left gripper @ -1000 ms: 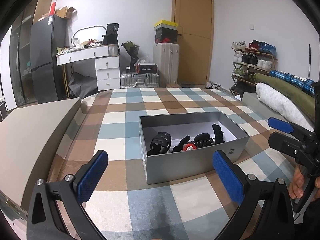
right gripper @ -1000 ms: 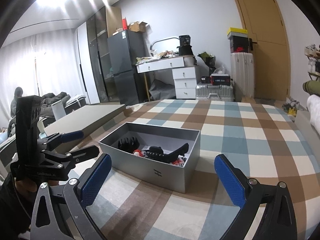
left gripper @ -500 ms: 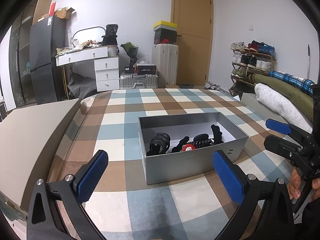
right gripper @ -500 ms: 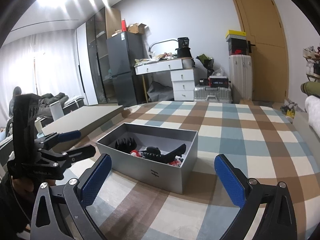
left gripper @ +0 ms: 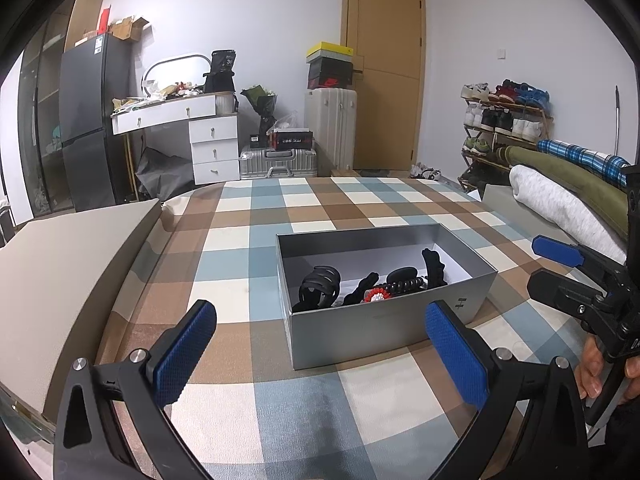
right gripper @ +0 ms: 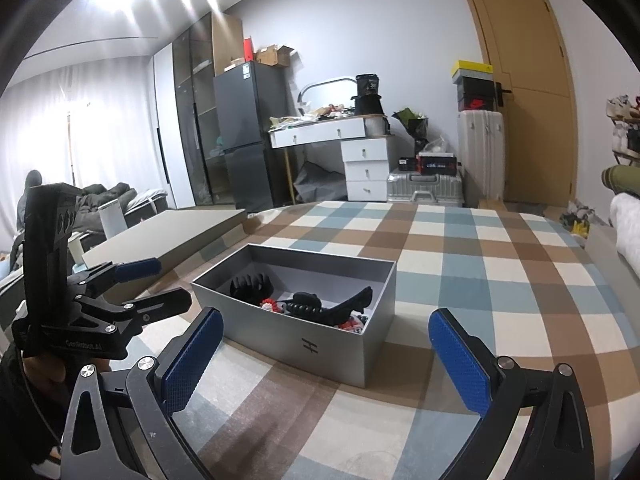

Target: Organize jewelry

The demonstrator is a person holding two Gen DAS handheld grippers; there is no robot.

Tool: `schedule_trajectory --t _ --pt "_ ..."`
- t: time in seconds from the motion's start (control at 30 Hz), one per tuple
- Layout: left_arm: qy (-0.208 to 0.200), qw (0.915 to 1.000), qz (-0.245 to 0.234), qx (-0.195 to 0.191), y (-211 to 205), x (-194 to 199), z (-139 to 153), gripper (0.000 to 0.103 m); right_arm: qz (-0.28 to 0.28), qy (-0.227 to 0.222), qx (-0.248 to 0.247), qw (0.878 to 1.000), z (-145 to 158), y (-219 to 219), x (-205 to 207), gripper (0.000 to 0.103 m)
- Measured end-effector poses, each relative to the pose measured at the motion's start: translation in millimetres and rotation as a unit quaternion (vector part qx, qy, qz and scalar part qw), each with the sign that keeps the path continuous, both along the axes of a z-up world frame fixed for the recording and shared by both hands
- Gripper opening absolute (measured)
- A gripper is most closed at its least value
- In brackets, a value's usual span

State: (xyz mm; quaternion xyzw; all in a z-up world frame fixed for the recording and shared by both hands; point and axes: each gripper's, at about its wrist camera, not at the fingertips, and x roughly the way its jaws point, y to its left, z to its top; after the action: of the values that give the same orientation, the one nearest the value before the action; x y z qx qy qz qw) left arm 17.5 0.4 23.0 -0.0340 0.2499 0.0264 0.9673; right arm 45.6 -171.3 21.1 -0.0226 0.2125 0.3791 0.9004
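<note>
Grey box [left gripper: 392, 320] held the hair clips [left gripper: 320, 286]; both grippers [left gripper: 320, 356] [right gripper: 326, 356] were held released, empty; stage undecidable.

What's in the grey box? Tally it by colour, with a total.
Black clips: 4, though they overlap, so the count is approximate
Red-and-white pieces: 2, the second showing only in the right wrist view
Total: 6 in the grey box
</note>
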Motion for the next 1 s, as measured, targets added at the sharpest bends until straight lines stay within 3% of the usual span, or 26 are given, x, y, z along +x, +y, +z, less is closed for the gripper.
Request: schedule_trajectory --t 1.0 --pt "0.000 1.0000 -0.002 0.003 -0.4 0.7 -1.1 0.102 0.000 -0.002 -0.001 1.000 0.7 1.4 0.6 0.103"
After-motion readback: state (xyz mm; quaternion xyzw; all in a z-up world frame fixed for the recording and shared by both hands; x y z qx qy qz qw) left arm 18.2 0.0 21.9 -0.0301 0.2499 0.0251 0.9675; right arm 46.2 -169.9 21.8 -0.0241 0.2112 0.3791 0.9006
